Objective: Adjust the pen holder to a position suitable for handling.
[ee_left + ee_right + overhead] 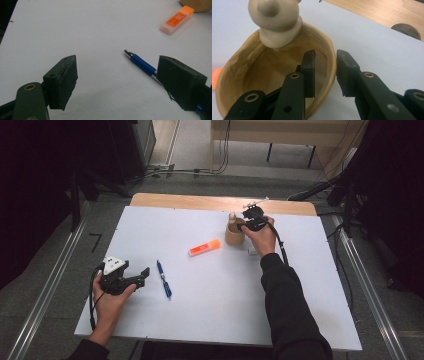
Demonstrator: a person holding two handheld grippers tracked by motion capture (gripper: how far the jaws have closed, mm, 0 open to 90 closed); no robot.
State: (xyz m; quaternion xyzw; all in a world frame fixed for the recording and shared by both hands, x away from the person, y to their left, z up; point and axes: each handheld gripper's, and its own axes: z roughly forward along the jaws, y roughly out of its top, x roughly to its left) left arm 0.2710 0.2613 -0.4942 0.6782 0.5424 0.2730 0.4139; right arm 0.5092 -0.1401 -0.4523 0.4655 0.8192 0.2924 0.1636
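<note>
A tan wooden cup (pixel 232 235) stands at the back right of the white sheet, with a pale rounded figure (pixel 274 20) on its far rim. My right gripper (pixel 325 56) straddles the cup's (pixel 262 72) near rim, one jaw inside and one outside. A sliver of wall shows beside the inner pad, so the pads do not press. In the high view the right gripper (pixel 245 225) sits at the cup's right side. My left gripper (pixel 142 276) rests open at the front left. A blue pen (pixel 141 62) lies just ahead, partly behind the right jaw.
An orange eraser (pixel 204 247) lies mid-table, left of the cup and beyond the pen (pixel 164 280). The white sheet (pixel 210 310) covers the table except for a bare wooden strip (pixel 200 200) along the back. Metal rails and cables run along the floor at both sides.
</note>
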